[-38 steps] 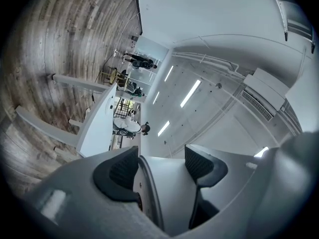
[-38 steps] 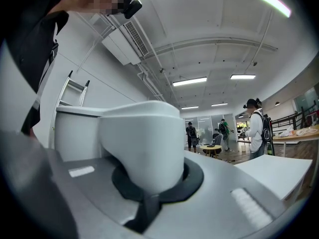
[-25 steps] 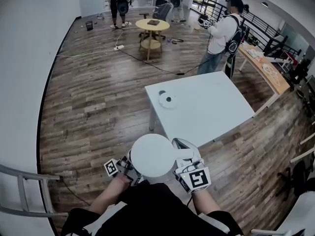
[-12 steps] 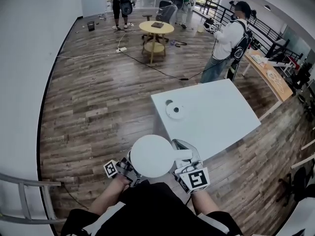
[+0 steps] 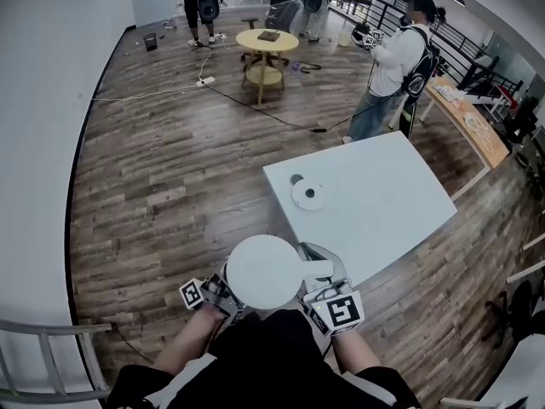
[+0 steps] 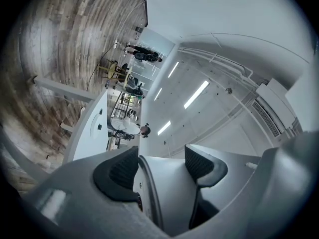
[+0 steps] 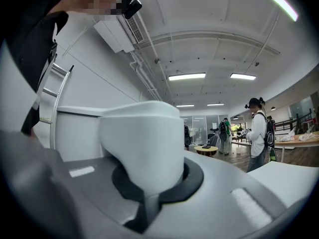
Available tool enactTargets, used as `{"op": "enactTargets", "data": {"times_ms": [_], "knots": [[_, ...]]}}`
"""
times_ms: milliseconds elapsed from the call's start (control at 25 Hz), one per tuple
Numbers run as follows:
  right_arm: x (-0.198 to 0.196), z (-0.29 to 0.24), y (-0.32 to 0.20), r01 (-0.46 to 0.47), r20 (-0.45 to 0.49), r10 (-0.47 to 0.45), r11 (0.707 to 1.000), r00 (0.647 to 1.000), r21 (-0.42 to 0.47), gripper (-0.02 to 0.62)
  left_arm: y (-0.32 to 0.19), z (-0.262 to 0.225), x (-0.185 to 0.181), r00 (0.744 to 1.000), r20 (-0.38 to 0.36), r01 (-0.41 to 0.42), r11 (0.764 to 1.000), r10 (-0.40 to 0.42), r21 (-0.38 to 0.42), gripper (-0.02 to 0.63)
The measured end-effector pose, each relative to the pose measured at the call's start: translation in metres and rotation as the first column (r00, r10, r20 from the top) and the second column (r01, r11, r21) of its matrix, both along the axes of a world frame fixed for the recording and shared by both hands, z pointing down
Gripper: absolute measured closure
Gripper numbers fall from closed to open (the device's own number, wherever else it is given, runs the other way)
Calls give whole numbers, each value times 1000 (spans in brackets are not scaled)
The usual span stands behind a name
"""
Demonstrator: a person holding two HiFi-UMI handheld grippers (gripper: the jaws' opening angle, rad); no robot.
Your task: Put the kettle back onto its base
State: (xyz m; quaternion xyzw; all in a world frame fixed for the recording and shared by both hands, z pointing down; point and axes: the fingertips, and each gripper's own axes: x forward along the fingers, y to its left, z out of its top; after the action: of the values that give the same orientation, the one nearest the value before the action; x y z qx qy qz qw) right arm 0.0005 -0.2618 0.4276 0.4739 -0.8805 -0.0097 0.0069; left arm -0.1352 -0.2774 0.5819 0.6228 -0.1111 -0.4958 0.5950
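Now kettle (image 5: 264,270) nr table (image 5: 392,203) corner; base (image 5: 309,194) by its left edge.

Bright, even indoor light from ceiling strip lights (image 7: 187,76); soft shadows, strong fisheye bending and dark corners in both gripper views, nearest surfaces blurred

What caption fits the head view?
Left gripper and right gripper hold a round white kettle short of its white disc base on a white table.

base (image 5: 309,194) on table (image 5: 383,203), kettle (image 5: 264,271) before table
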Motion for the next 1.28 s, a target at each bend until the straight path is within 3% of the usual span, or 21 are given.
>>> {"op": "enactTargets", "data": {"times_ms": [960,1160,1280], "knots": [[61,6,-119,-6,9,5,1000,1000,18,589,-115,4,54,1000,13,9,1000,-9,-10,308],[73,-1,-138,-32,-40,32,999,999,-6,589,-140,0,69,1000,-1,0,1000,0,16,307],[80,-15,-147,-28,-13,28,998,1000,61,589,-158,-8,82,1000,-3,-15,999,15,45,307]]}}
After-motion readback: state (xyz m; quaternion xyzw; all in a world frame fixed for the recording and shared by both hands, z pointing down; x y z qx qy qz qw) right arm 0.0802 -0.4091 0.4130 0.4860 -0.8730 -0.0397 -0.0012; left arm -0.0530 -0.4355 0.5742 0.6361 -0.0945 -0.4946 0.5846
